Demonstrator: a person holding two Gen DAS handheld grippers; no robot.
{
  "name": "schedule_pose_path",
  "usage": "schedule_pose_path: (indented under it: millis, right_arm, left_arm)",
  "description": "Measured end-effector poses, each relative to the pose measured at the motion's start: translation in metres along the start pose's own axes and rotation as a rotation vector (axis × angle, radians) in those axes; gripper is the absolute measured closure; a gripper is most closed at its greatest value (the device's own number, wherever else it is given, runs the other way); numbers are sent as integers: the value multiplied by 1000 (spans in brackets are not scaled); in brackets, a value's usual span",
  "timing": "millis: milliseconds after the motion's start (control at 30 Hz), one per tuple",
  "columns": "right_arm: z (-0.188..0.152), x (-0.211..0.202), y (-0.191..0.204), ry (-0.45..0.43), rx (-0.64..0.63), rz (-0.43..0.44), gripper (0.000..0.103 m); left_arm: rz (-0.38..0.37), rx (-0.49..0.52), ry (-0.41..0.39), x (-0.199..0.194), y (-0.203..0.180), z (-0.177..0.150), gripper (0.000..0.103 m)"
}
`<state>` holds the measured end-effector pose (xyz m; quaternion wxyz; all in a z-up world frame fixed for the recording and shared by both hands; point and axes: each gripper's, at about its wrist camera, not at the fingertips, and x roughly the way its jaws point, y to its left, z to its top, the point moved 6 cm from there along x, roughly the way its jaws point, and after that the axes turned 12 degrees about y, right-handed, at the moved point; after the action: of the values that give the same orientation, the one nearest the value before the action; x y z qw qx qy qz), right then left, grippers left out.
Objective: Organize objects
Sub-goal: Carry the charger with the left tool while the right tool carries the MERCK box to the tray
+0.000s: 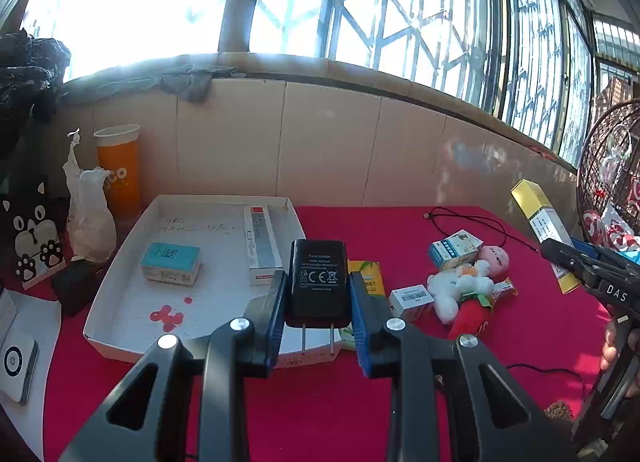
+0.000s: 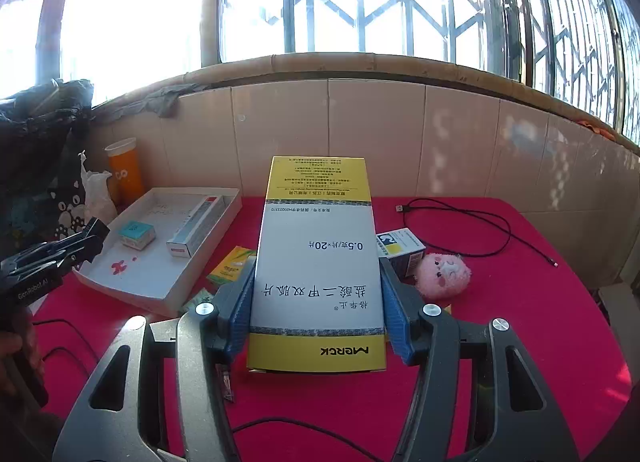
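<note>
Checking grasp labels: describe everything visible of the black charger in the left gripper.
The black charger is a flat, rounded-corner plastic block, matte, with pale print reading "Travel Charger" and CE marks on its upper face. Two bare metal prongs stick out of its near end toward the camera. It lies face-up, clamped on both long sides by the blue pads of the left gripper, held above the near right corner of the white tray. Nothing else touches it.

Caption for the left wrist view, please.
Left hand-held gripper holds a black travel charger near the white tray on the red table.
</note>
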<state>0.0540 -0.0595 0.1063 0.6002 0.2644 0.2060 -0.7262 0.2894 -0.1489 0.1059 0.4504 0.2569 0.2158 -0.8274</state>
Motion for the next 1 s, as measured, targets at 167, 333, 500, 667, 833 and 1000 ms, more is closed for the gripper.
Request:
schedule_pose_path:
  millis: [167,333,500,667,833,1000]
  right_arm:
    - [4,-10,1,-17,1,2,47]
    - [6,-19,5,-34,-7,9,47]
    - [6,-26,9,-47,-13,16,47]
    - [9,-34,10,-70,-18,18,47]
    - [12,-40,16,-94,-30,25,47]
    - [15,-39,26,-104,-52,46,47]
  left_arm:
    - [-6,-6,-16,-8,1,3,74]
    - [-5,-6,-34,-17,1,6,74]
    - [3,-14,-49,-25,5,10,74]
    - [16,-21,-67,-33,9,13,74]
    - [48,-28,-78,-38,18,17,74]
    - [78,-40,-84,-42,27,18,74]
